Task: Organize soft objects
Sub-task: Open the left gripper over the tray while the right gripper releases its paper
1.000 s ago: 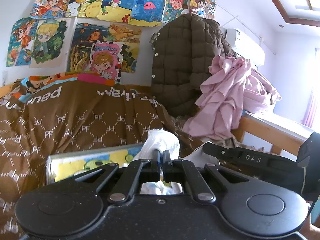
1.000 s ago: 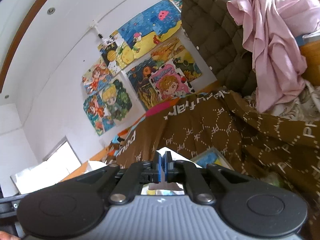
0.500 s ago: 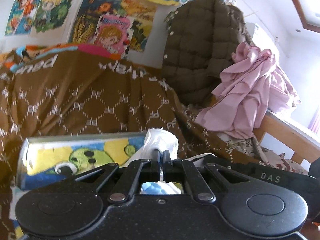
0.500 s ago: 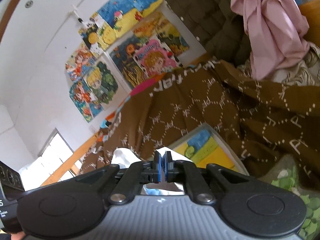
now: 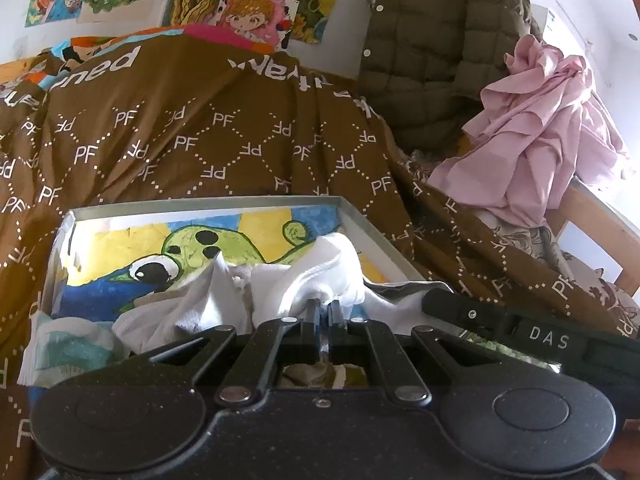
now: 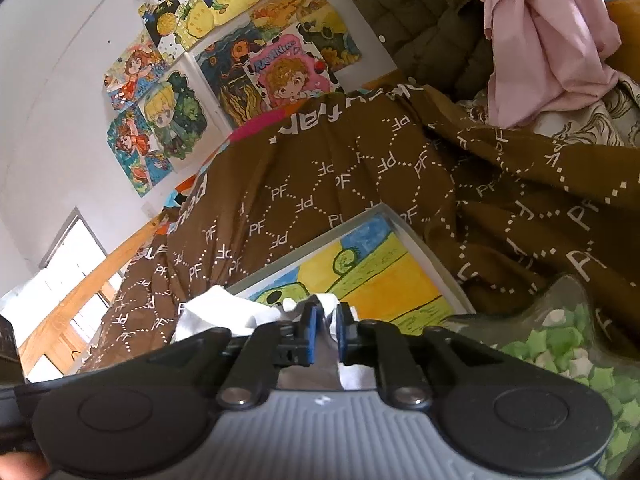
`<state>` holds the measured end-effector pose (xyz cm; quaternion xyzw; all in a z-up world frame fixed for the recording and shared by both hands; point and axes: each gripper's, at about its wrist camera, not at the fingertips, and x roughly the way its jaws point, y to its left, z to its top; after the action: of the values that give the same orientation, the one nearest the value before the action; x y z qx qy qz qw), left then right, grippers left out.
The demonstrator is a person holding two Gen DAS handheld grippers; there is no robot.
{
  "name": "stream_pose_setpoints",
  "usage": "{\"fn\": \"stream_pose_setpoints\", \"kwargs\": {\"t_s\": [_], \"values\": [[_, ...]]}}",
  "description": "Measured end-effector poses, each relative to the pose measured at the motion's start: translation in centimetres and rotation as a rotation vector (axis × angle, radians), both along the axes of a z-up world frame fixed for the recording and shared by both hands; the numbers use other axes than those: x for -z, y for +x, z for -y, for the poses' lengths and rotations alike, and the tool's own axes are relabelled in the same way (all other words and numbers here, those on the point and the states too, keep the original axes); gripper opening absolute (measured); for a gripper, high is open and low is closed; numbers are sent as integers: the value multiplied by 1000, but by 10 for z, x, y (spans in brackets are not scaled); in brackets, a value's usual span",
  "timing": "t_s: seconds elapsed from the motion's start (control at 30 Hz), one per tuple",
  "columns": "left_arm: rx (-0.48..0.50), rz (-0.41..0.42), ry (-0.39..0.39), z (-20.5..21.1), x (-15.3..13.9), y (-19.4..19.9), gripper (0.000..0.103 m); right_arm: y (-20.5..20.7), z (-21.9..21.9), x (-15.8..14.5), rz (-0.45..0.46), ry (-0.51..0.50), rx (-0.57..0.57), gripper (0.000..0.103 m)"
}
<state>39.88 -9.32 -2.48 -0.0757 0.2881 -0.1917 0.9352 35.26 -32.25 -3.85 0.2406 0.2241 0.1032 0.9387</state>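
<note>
i judge the white cloth (image 5: 320, 276) limp and light, best pinched at a bunched fold; left gripper (image 5: 323, 314) jaws nearly shut on it; right gripper (image 6: 325, 334) jaws opening around its edge.

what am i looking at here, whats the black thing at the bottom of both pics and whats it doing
There is no robot. A person holds a hand-held gripper in each hand, and each carries a wide-angle camera looking forward along its jaws. The black shape is the gripper's own body.

One picture is from the left gripper, the other from the right gripper. Both look over a bed with a brown blanket, drawings on the wall, a quilted jacket and a pink cloth.

On the blanket lies a shallow box with a cartoon picture inside. A white cloth is being laid in it. Both jaws are just starting to open: the left ones are nearly shut at the cloth, the right ones stand apart with cloth between them. A bag of green paper stars lies by the right gripper.
</note>
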Motion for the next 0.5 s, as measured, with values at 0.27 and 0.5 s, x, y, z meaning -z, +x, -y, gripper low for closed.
{"fn": "stream_pose_setpoints", "kwargs": {"t_s": [0.27, 0.5], "values": [[-5, -5, 14, 2, -5, -9, 19, -3, 10, -4, 2, -19, 47, 59], [-9, 8, 43, 2, -12, -21, 39, -9, 17, -12, 26, -41, 73, 79]]}}
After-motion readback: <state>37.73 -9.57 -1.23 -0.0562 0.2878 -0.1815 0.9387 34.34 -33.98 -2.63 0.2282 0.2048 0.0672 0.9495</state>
